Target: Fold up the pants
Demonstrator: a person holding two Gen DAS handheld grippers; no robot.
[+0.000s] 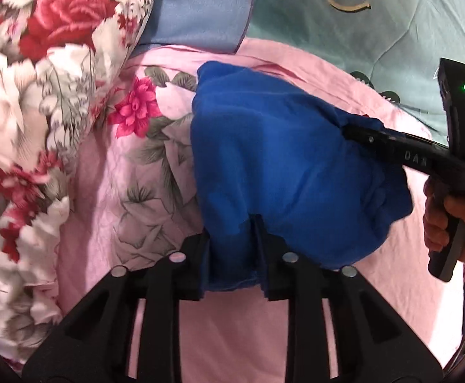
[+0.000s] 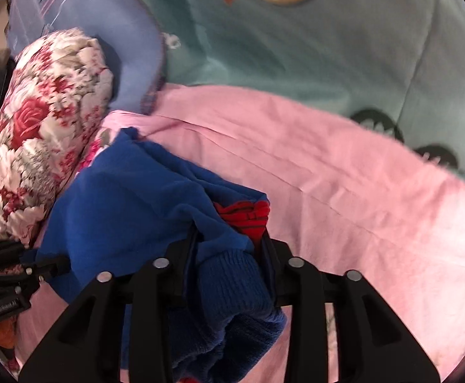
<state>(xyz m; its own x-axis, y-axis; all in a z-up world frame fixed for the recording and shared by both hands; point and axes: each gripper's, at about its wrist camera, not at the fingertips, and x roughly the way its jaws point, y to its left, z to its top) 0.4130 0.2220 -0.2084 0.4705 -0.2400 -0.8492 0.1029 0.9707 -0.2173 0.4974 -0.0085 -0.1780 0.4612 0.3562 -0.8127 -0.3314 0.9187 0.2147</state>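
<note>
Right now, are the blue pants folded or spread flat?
Neither flat nor neatly folded: the blue fleece pants sit bunched in a rumpled heap on the pink bedsheet, with a ribbed cuff between the right tool's fingers.

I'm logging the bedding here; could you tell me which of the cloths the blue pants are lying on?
The pants lie on the pink sheet, not the teal quilt behind it or the floral quilt beside it.
</note>
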